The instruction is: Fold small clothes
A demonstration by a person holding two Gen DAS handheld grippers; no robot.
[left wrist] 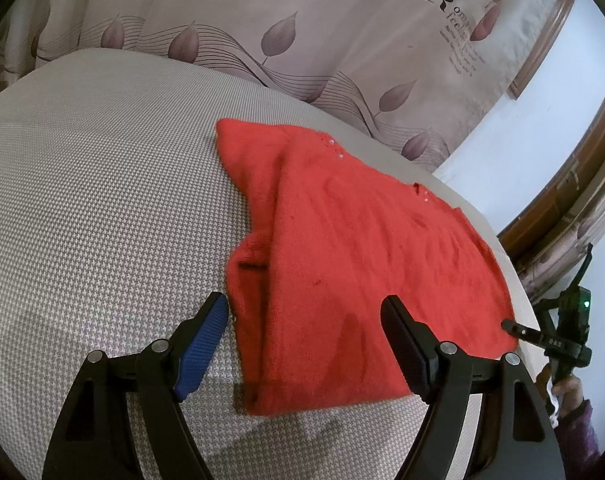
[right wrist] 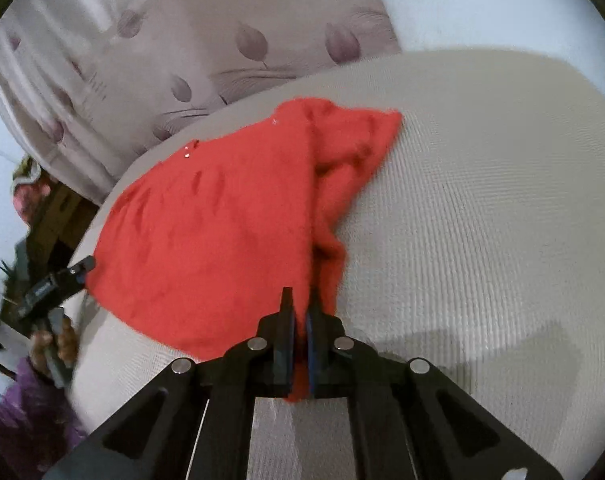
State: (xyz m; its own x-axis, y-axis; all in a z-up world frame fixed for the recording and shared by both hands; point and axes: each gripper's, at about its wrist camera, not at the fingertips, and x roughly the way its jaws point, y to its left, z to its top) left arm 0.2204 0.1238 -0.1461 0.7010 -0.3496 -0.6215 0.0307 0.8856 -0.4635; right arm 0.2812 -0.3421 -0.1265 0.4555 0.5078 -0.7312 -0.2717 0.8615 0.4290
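- Nearest the right wrist camera, the right gripper has its jaws closed tight on a bunched near edge of the red garment; red cloth shows between the pads.
- Just past the left wrist camera, the left gripper hangs with jaws wide, straddling the garment's near part; I cannot tell whether either pad touches the cloth.
- Beyond both, the garment lies spread on the grey woven surface, one long side already turned over the middle, with a rumpled ridge running away from the pinch.
- Its other side reaches close to the rounded edge of the surface, where a person's hand holds the left tool.
- Farther back hangs a leaf-printed curtain.
- Risk, as I judge it: the pinch takes little fabric, so the soft knit could slip free during a lift.
- With nothing pinning the cloth, a pull may drag the whole piece, undo the turned-over side, or slide it off the edge.
- No container is in view; nothing is held in one.
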